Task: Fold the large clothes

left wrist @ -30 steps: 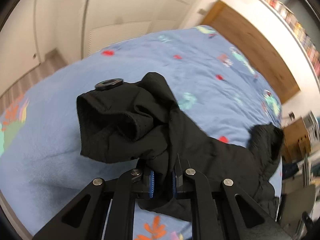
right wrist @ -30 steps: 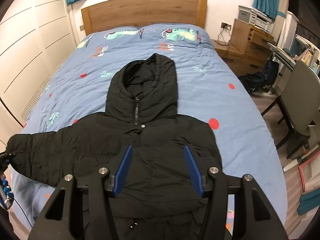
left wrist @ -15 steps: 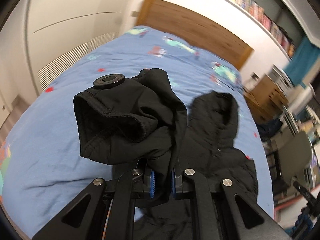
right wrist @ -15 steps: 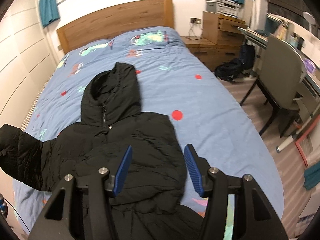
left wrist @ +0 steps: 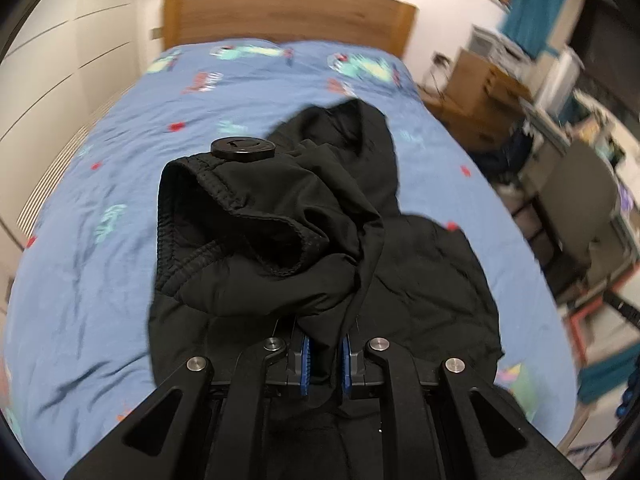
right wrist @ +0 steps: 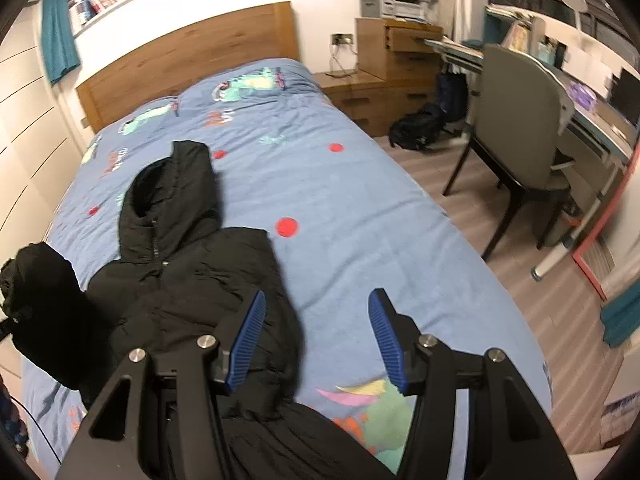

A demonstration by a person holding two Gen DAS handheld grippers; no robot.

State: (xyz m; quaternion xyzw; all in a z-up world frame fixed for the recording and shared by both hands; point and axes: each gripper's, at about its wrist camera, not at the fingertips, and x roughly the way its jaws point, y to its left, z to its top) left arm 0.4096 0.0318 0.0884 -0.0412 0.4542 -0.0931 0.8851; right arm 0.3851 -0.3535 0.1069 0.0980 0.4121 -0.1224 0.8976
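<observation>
While the left gripper (left wrist: pixel 325 362) has its fingers pinched on the lifted sleeve cuff (left wrist: pixel 256 236), the puffy black jacket (right wrist: pixel 192 292) on the bed (right wrist: pixel 360 220) looks soft, bulky yet light, best gripped at seams; the right gripper (right wrist: pixel 316 340) fingers stand apart, empty.

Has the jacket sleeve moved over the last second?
Yes. The sleeve, clamped in the left tongs, has swung in from the bed's edge over the jacket body.

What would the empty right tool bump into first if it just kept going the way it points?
Probably the blue bedcover. The right tool is open and aims down at bare cover just beside the black jacket; its left finger may brush the jacket's edge. Depth is hard to judge.
</observation>
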